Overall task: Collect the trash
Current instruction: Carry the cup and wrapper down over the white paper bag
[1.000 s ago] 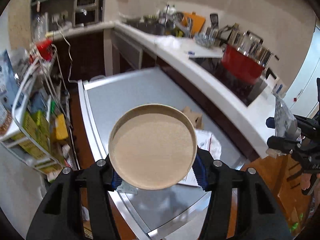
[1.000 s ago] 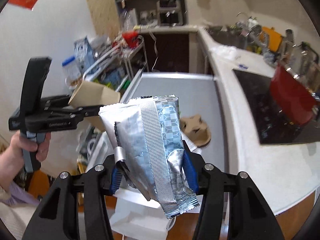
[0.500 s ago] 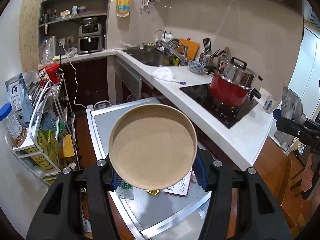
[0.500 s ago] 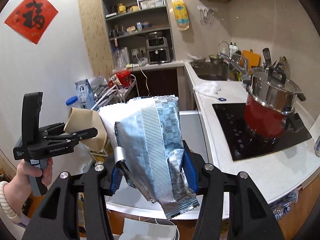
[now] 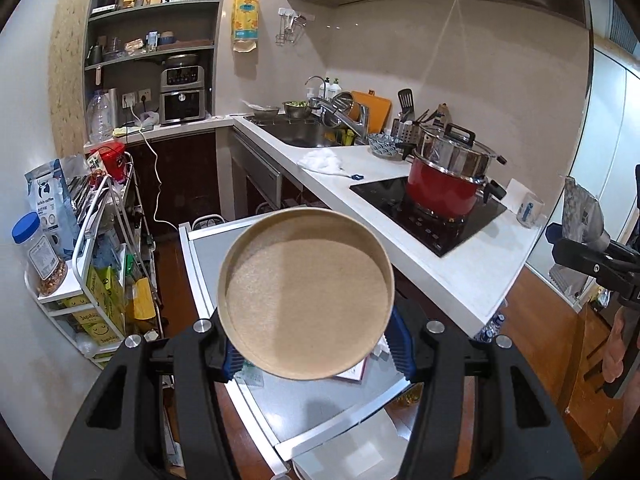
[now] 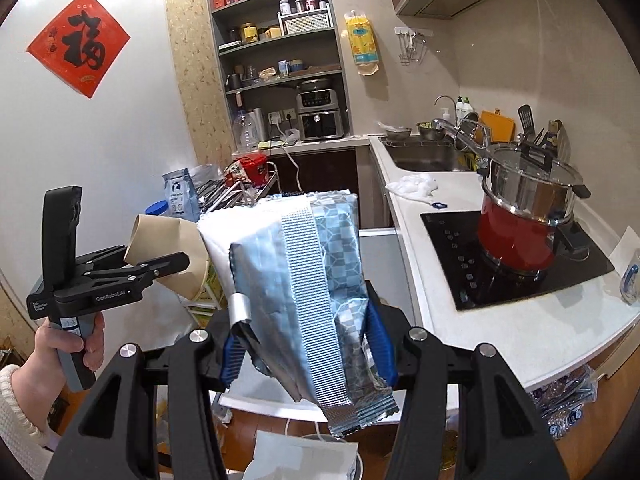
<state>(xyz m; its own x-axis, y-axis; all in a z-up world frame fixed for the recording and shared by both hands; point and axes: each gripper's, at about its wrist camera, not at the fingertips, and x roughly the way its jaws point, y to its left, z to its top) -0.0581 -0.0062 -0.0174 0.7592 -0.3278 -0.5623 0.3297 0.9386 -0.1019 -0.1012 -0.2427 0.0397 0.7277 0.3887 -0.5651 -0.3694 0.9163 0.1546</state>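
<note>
My left gripper (image 5: 316, 350) is shut on a brown paper cup (image 5: 306, 292), whose round bottom faces the camera in the left wrist view. The same cup (image 6: 168, 248) shows side-on at the left of the right wrist view, clamped in the left gripper (image 6: 172, 264) that a hand (image 6: 68, 344) holds up. My right gripper (image 6: 306, 354) is shut on a crumpled silver and blue foil snack bag (image 6: 300, 280) that stands upright between the blue pads (image 6: 378, 344). That bag (image 5: 580, 212) appears at the right edge of the left wrist view.
A grey metal table (image 5: 320, 404) with papers lies below. The white counter (image 6: 520, 332) carries a black hob and a red pot (image 6: 520, 232) with a steel lid. A wire rack (image 5: 100, 240) of packets stands left. A white paper bag (image 6: 300, 456) sits below.
Both grippers have risen with their loads and tilted up; the table has sunk low in view, and the shelves, wall and hood have come into sight.
</note>
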